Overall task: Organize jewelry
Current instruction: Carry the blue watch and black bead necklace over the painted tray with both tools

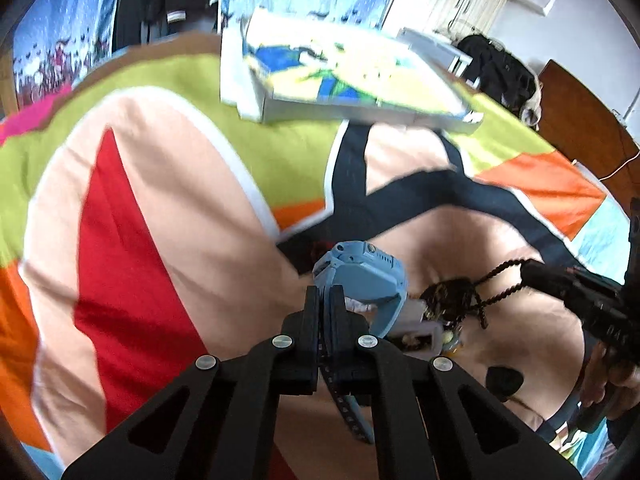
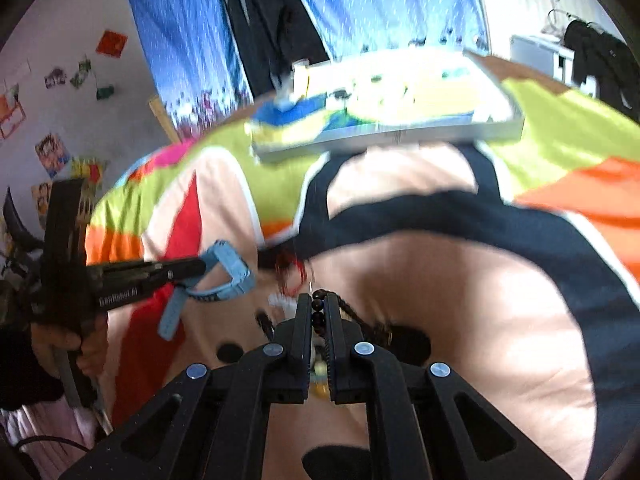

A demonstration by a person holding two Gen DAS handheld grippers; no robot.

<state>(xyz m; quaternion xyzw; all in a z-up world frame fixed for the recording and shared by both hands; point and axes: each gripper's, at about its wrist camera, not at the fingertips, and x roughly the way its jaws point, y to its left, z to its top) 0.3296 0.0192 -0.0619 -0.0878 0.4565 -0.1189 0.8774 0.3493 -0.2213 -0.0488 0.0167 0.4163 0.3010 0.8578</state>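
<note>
My left gripper [image 1: 325, 300] is shut on the strap of a light blue watch [image 1: 362, 276], held above the bright bedspread; the right wrist view shows that same watch [image 2: 228, 270] hanging from the left gripper [image 2: 202, 266]. My right gripper [image 2: 318, 304] is shut on a dark beaded necklace [image 2: 318, 312], whose braided cord [image 1: 500, 280] and dark pendant [image 1: 450, 296] hang from the right gripper [image 1: 528, 270] in the left wrist view. A red string bracelet [image 2: 292, 272] lies on the cloth just ahead of the right fingers.
A shallow white box [image 1: 352, 80] lined with blue and yellow print sits at the far side of the bed, seen too as the box [image 2: 384, 116] in the right wrist view. A small grey case [image 1: 420, 330] and small trinkets lie under the watch. Blue curtains [image 2: 360, 4] hang behind.
</note>
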